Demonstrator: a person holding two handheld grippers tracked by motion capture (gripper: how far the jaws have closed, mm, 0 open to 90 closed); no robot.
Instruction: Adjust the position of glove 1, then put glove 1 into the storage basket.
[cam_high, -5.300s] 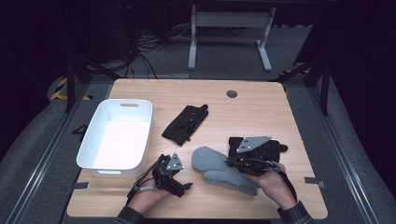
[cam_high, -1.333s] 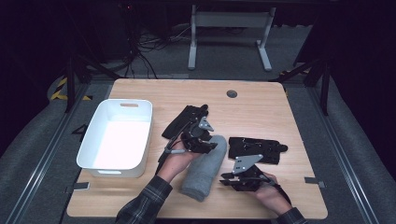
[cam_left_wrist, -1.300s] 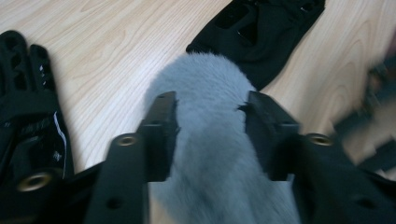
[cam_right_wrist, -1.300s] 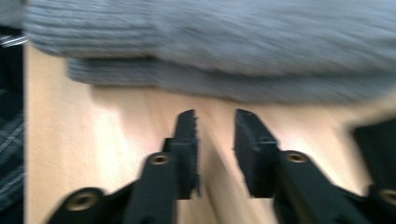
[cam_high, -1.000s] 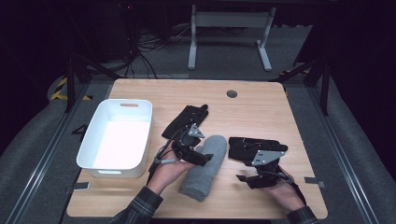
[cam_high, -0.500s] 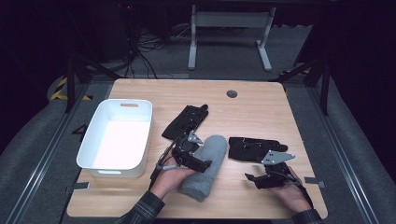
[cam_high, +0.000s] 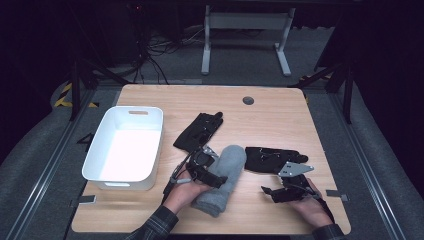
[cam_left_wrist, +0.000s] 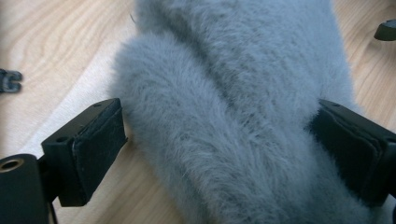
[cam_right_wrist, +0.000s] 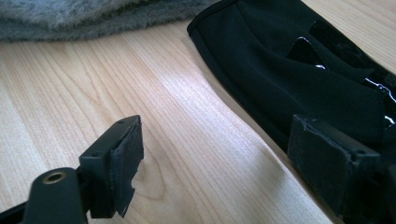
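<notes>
Straddling the grey fuzzy glove (cam_left_wrist: 233, 107) mid-tabletop (cam_high: 150, 210), my left gripper (cam_high: 212, 172) has just been opening wide, pads unpressed; I'd centre before squeezing. Right gripper (cam_right_wrist: 215, 163) gapes empty beside the black glove (cam_right_wrist: 299, 79).

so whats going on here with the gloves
A person at a wooden table works two handheld grippers on gloves. The left gripper straddles a folded grey fuzzy glove; its jaws have just been opening and flank the glove without squeezing. The right gripper is open over bare wood beside a black glove. Another black glove lies near the white bin.
</notes>
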